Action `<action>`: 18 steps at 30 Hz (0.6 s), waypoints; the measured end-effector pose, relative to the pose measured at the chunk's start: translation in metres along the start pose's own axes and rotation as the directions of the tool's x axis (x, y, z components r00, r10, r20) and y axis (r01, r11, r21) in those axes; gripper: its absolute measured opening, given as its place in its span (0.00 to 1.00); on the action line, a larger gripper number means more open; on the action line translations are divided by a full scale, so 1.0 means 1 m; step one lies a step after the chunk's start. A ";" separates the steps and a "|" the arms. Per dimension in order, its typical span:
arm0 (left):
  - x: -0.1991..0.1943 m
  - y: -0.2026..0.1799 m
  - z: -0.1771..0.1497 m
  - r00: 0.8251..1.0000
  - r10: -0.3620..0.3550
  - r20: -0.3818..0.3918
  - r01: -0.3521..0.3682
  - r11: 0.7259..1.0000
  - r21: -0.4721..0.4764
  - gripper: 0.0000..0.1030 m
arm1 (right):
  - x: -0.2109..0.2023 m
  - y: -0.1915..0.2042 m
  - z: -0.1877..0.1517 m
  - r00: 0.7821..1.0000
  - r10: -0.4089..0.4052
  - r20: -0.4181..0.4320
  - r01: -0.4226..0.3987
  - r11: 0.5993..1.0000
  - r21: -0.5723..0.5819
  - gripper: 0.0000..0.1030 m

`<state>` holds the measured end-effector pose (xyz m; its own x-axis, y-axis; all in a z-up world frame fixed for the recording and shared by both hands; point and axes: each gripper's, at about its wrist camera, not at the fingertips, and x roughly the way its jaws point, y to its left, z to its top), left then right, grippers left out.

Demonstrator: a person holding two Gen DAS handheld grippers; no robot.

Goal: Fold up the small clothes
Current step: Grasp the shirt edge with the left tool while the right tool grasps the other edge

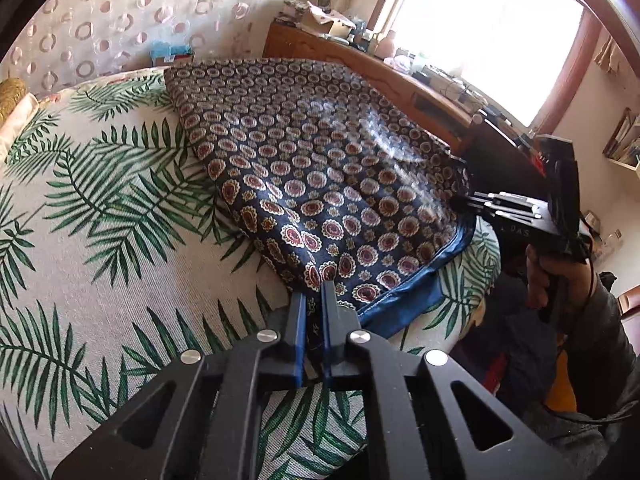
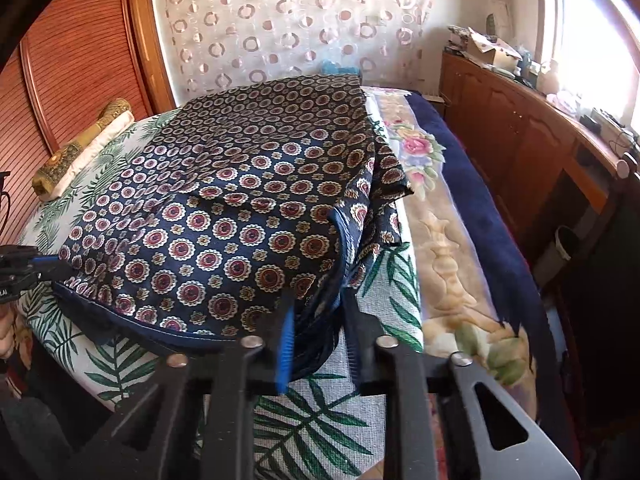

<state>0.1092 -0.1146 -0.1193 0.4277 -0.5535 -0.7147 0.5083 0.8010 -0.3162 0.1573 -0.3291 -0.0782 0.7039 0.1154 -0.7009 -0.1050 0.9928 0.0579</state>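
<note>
While the bed with the white palm-leaf woven cover (image 1: 120,280) takes up most of both views, the task's thing lies spread on top of it: a navy garment printed with red-and-cream round medallions and edged in blue trim (image 1: 312,168). It sits flat-ish, rumpled along its right side in the right wrist view, where a floral fleece blanket with a dark blue border (image 2: 452,264) runs alongside the cover. A gold-and-white bolster pillow (image 2: 80,152) lies well apart at the head end.

Key relation: my two grippers hold the near hem at its two corners, so the garment stretches away from both, long axis running ahead toward the circle-pattern curtain (image 2: 280,32). I judge the next move as lifting this hem forward over the far edge; both hands equally near, one per corner.

Left gripper (image 1: 314,296): jaws closed tight on the near-left corner of the cloth, fabric pinched between the blue pads. Right gripper (image 2: 316,312): jaws narrowed on the bunched blue-trimmed corner, cloth between them; looks gripped, though motion blur smears the left pad.

Writing: faint pale letters on the right gripper's body seen from the left wrist, too blurred to read for sure. No brand legible.
</note>
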 end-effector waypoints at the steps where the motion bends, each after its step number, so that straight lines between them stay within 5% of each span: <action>1: -0.002 0.000 0.001 1.000 -0.005 0.009 0.005 1.000 0.001 0.05 | 0.001 0.001 0.000 1.000 0.016 -0.001 -0.016 1.000 -0.001 0.09; 18: -0.106 -0.004 0.020 0.971 -0.011 0.240 0.003 0.999 0.035 0.03 | -0.078 0.014 0.011 0.960 0.206 0.191 -0.209 0.978 -0.008 0.03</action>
<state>0.0770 -0.0637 -0.0297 0.5885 -0.6010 -0.5407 0.5352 0.7909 -0.2966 0.1083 -0.3237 -0.0150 0.7882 0.3219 -0.5246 -0.2551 0.9465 0.1975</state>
